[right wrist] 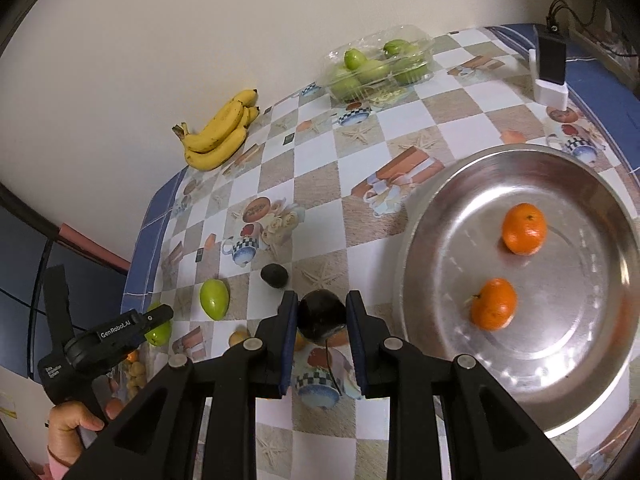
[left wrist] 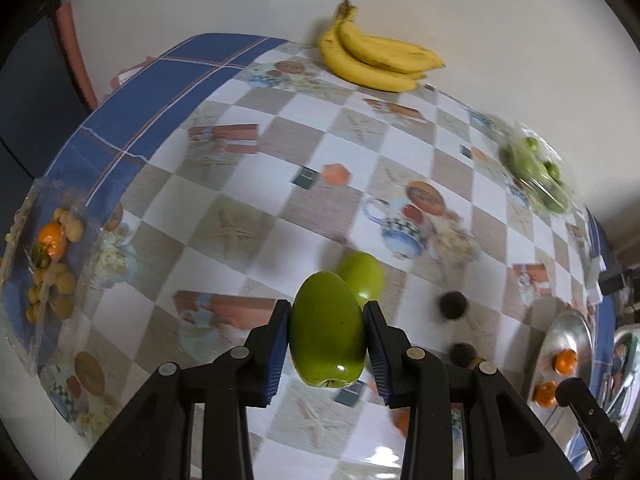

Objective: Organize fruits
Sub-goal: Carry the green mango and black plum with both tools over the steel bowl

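Green fruit (left wrist: pixel 326 338) and dark fruit (right wrist: pixel 321 316) held above table.

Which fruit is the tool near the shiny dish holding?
Find the big silver dish with two oranges. Just left of it, the right tool grips a round dark fruit. It is almost black, unlike the green fruit lying on the tablecloth.

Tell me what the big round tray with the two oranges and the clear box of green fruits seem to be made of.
The big round tray looks like polished metal, probably stainless steel: silvery, with blurred reflections and bright glare at its rim. The clear box looks like thin glossy plastic: see-through, crinkled, catching highlights over the green fruits.
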The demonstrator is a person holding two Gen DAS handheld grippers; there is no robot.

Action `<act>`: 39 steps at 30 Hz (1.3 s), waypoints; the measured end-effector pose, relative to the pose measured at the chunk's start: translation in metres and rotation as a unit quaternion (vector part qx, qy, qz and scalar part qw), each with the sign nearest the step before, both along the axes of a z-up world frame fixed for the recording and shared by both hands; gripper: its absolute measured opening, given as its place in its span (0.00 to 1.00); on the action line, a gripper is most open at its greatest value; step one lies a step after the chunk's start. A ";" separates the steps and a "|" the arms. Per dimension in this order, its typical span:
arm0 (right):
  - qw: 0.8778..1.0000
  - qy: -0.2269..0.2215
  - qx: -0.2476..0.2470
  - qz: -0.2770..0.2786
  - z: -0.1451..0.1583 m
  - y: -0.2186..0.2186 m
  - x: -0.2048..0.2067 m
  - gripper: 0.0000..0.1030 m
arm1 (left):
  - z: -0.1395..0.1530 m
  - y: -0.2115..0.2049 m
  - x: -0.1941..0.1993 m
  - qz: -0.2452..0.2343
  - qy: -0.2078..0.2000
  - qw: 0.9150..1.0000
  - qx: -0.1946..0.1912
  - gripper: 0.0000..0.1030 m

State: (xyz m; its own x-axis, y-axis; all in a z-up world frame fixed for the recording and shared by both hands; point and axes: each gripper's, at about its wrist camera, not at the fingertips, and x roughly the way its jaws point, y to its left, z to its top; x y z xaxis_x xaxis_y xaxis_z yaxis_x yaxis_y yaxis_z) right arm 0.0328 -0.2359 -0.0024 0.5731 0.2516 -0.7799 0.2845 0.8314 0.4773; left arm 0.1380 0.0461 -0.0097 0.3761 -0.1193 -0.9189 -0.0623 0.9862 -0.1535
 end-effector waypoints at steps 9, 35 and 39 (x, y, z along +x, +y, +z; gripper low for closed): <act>1.000 -0.014 0.002 -0.027 0.012 -0.031 -0.025 0.24 | 0.014 -0.064 -0.026 -0.036 -0.001 0.999 -0.023 0.38; 0.988 0.020 -0.097 -0.116 0.007 -0.125 -0.056 0.25 | 0.002 -0.248 -0.077 -0.207 -0.014 0.978 0.000 0.38; 0.987 0.045 -0.105 -0.112 -0.008 -0.126 -0.050 0.25 | -0.017 -0.260 -0.072 -0.215 -0.008 0.977 0.014 0.38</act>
State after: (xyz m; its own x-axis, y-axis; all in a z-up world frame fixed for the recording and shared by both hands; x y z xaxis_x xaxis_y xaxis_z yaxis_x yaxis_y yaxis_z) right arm -0.0167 -0.3615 -0.0104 0.5216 -0.0465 -0.8519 0.5066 0.8203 0.2654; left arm 0.0665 -0.2138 -0.0270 0.3110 -0.2434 -0.9187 0.3596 0.9249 -0.1233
